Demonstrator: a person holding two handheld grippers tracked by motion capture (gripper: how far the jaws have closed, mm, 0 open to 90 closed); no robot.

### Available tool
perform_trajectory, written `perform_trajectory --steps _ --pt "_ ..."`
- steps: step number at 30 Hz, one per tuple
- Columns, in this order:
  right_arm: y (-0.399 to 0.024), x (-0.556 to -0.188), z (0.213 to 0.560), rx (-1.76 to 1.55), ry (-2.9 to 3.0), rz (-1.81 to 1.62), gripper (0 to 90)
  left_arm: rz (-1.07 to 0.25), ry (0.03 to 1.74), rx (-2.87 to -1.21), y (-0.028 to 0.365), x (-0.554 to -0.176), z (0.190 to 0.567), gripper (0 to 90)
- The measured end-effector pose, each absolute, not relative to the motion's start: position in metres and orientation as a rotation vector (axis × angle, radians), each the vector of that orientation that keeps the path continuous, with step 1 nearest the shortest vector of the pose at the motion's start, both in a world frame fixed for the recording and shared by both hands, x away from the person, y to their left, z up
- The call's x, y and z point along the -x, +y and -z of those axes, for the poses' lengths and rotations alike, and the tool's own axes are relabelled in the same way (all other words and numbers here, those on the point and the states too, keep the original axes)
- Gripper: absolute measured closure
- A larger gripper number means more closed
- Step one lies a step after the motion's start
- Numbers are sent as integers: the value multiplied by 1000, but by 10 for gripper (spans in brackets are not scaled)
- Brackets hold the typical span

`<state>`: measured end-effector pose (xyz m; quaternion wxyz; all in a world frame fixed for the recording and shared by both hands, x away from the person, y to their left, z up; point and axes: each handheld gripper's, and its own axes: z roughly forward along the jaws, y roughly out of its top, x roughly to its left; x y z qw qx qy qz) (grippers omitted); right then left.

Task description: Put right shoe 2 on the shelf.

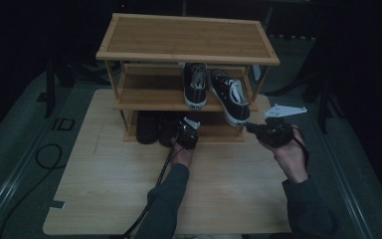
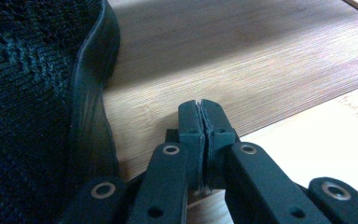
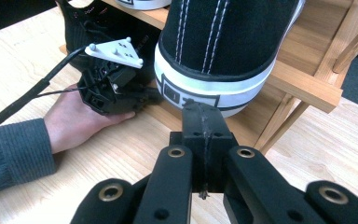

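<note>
A black-and-white sneaker [image 1: 230, 97] lies on the middle shelf of a wooden shoe rack [image 1: 149, 102], its heel jutting over the front edge. A second sneaker of the same kind [image 1: 195, 84] sits to its left. My right gripper [image 1: 249, 128] is shut with nothing held, and its tips [image 3: 204, 112] sit just under the jutting heel [image 3: 214, 88]. My left gripper [image 1: 184, 130] is shut too and empty, its tips [image 2: 200, 109] over the bottom shelf board [image 2: 261, 60]. A black knit shoe [image 2: 28, 102] lies close on their left.
Dark shoes [image 1: 149, 128] fill the left part of the bottom shelf. The rack's top shelf [image 1: 186, 37] is bare. In the right gripper view the left gripper [image 3: 144, 95] and its hand rest at the rack's foot. A rack leg [image 3: 284, 126] stands right of the heel.
</note>
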<state>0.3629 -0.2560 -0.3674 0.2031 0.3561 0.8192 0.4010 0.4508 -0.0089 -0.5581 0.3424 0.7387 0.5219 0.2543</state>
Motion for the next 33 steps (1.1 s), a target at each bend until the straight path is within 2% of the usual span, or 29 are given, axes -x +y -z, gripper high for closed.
perform_trajectory --steps 33 --pt "-233 -371 365 -958 2268 -1232 900 -661 1363 -1915 -9 -451 558 882"
